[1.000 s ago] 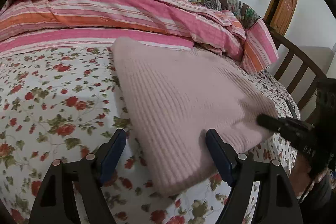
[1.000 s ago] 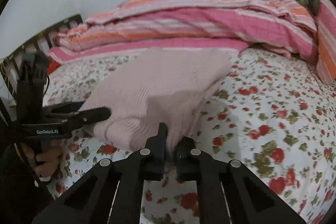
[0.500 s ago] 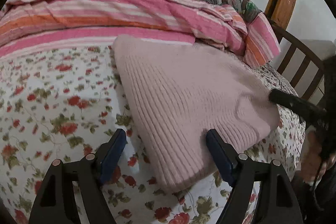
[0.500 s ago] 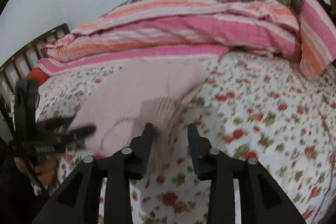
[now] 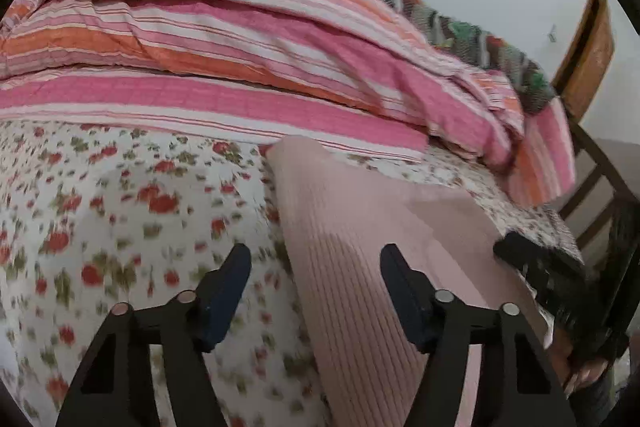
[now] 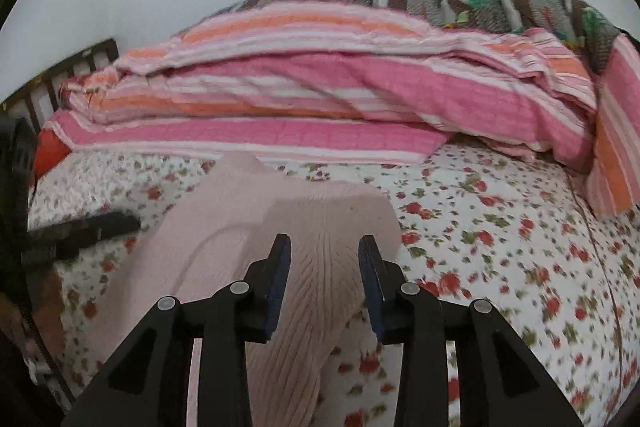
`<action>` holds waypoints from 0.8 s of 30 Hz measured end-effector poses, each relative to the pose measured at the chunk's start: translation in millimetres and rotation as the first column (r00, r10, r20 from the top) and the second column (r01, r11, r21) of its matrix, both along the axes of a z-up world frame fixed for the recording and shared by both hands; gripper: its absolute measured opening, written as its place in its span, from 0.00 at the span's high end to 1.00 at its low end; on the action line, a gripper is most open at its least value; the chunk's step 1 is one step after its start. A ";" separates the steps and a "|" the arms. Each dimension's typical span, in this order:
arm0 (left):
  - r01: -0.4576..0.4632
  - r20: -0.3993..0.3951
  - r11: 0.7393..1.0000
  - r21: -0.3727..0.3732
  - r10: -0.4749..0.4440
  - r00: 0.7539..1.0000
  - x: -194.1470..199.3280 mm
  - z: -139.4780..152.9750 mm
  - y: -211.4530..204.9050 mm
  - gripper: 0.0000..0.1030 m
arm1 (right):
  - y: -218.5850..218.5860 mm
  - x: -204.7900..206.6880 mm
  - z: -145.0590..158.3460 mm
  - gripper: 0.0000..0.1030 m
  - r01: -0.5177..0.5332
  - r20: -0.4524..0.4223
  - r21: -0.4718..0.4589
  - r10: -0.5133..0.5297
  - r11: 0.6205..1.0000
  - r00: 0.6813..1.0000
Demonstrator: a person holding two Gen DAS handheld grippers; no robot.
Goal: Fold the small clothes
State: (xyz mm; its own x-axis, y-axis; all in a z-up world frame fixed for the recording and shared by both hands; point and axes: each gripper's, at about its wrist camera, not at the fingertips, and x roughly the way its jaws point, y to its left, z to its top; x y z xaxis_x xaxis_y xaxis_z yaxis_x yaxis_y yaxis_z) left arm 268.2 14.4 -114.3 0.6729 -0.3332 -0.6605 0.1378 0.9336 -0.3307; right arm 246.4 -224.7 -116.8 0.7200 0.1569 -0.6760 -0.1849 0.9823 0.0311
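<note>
Folded pale pink ribbed knit garment (image 6: 256, 251) lying on floral-sheeted bed (image 6: 500, 227). Left gripper (image 5: 316, 283) closing, pads clear of the knit; right gripper (image 6: 325, 275) released, straddling it.

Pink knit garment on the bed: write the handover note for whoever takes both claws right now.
Left claw: jaws closing, pads not pressing; the pink knit garment edge lies between them.
Right claw: open, holding nothing, garment below its pads.
Garment: lies folded on the floral sheet, in front of the striped quilt.
Done: looks folded at least once.
Left: probably another fold or a tidy-up; I cannot tell how many folds remain.
</note>
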 end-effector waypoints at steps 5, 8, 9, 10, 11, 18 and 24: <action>-0.024 -0.020 0.994 0.103 0.026 0.999 30.8 -17.6 -10.1 0.52 | -8.7 4.5 -30.0 0.64 0.045 -0.016 -0.011 -0.045 0.999 0.999; -0.023 -0.034 0.994 0.104 0.027 0.999 43.3 -25.6 -11.1 0.52 | -4.3 4.3 -28.5 0.65 0.033 -0.002 -0.050 -0.034 0.998 0.999; -0.022 -0.040 0.995 0.099 0.026 0.999 47.5 -27.3 -11.4 0.52 | -4.1 4.5 -29.5 0.65 0.036 0.001 -0.051 -0.036 0.998 0.999; -0.023 -0.045 0.995 0.097 0.028 0.999 51.3 -28.9 -11.0 0.52 | -4.8 5.1 -29.6 0.65 0.036 0.001 -0.047 -0.036 0.998 0.999; -0.024 -0.046 0.995 0.098 0.029 0.998 54.4 -29.0 -11.0 0.52 | -6.2 5.7 -28.7 0.64 0.034 -0.001 -0.039 -0.034 0.999 0.999; -0.032 -0.050 0.995 0.095 0.036 0.998 61.4 -34.5 -10.5 0.52 | -23.2 14.3 -27.7 0.66 0.083 -0.021 0.047 -0.082 0.995 0.996; -0.023 -0.038 0.993 0.120 0.027 0.999 59.7 -33.3 -12.8 0.52 | -21.1 11.7 -32.3 0.66 0.087 -0.005 0.035 -0.087 0.996 0.996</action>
